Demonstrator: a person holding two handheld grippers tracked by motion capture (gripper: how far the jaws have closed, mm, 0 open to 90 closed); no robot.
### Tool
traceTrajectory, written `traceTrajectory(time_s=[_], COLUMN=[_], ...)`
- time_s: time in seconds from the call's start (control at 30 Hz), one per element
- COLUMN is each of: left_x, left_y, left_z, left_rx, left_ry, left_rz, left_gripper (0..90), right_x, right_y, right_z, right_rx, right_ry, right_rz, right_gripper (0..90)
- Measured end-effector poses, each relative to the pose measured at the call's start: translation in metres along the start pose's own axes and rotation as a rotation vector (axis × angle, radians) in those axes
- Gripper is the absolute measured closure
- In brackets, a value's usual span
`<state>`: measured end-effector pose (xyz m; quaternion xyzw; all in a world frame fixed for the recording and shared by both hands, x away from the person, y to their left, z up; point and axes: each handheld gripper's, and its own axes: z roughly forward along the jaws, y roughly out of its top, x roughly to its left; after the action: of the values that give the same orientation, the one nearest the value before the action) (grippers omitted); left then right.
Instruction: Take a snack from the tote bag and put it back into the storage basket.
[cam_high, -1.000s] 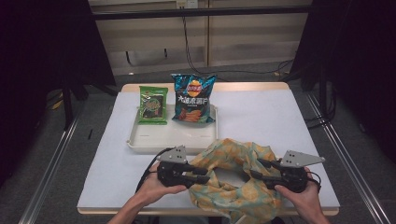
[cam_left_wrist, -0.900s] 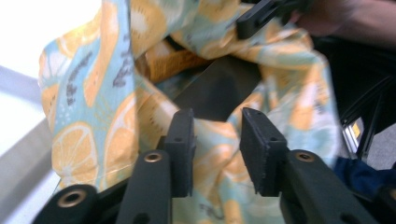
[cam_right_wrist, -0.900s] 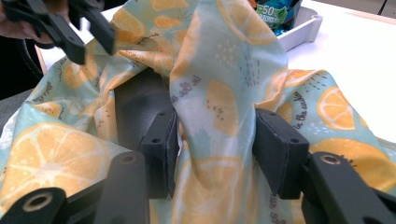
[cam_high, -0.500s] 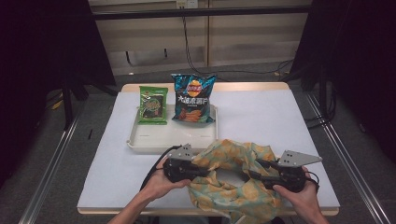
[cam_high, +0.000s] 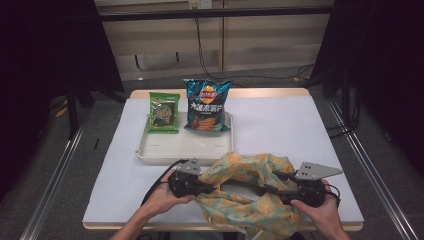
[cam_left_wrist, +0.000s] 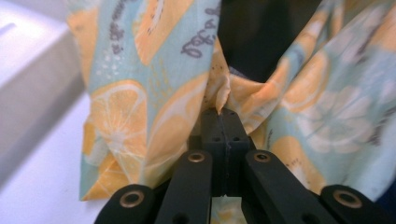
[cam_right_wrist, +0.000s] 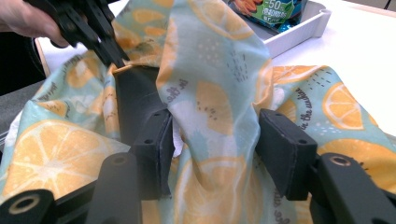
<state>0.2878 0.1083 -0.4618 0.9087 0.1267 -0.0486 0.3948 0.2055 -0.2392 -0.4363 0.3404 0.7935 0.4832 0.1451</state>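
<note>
Left hand (cam_high: 165, 197): seen at the near left of the table in the high view, wrapped around the black body of its gripper.
Left gripper (cam_high: 216, 187): held low over the table near its front edge, pointed toward the middle. In the left gripper view its jaws are pressed together, and a pinch of patterned cloth is clamped between the tips (cam_left_wrist: 223, 111).
Green packet (cam_high: 164, 112): stood at the far left of the tray, upright and leaning back slightly.
Tray (cam_high: 150, 149): a shallow white tray set on the white table cover behind the cloth, its near half bare. A corner of it is seen in the right gripper view (cam_right_wrist: 312, 24).
Blue chip bag (cam_high: 206, 105): stood at the far side of the tray, just beside the green packet and to its right.
Cloth bag (cam_high: 250, 205): a pale blue fabric bag printed with orange slices, lying at the near middle of the table between the two grippers, its lower part hanging over the front edge. Its mouth is spread open between the two jaw tips, and a dark gap is seen inside.
Right gripper (cam_high: 267, 189): pointed toward the left gripper from the near right. In the right gripper view its jaws stand part open, having just been opening, with a fold of the cloth (cam_right_wrist: 215, 107) draped between the pads; whether the pads press on it cannot be told.
Right hand (cam_high: 320, 212): closed around the right gripper body at the near right corner.
Table (cam_high: 300, 125): covered in white, its right half bare.
</note>
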Motion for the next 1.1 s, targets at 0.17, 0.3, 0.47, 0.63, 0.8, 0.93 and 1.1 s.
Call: traceTrajectory(time_s=[0.17, 0.3, 0.47, 0.63, 0.8, 0.93, 1.1], left_x=[0.000, 0.009, 0.010, 0.005, -0.005, -0.012, -0.019], left_y=[-0.004, -0.006, -0.009, -0.005, 0.003, 0.012, 0.024], left_z=[0.011, 0.009, 0.008, -0.005, -0.018, -0.025, -0.027], left_rx=[0.070, 0.073, 0.027, -0.060, -0.138, -0.193, -0.230], left_ry=[0.026, 0.023, 0.009, -0.011, -0.017, -0.028, -0.032], left_rz=[0.007, -0.011, -0.021, -0.030, -0.027, -0.011, 0.016], left_gripper=[90.0, 90.0, 90.0, 86.9, 75.1, 70.0, 68.0], right_x=[-0.001, -0.002, -0.002, -0.004, -0.003, -0.003, -0.003], right_y=[-0.001, -0.002, -0.002, -0.001, 0.000, 0.001, 0.001], right_z=[0.001, 0.001, 0.001, 0.000, 0.000, 0.000, -0.001], right_rx=[0.007, 0.011, 0.012, 0.008, 0.006, 0.002, 0.000], right_ry=[-0.006, -0.009, -0.019, -0.008, 0.003, 0.003, 0.004], right_rz=[0.006, 0.005, 0.009, 0.023, 0.024, 0.024, 0.025], right_gripper=[45.6, 45.6, 47.6, 55.4, 61.2, 61.5, 60.4])
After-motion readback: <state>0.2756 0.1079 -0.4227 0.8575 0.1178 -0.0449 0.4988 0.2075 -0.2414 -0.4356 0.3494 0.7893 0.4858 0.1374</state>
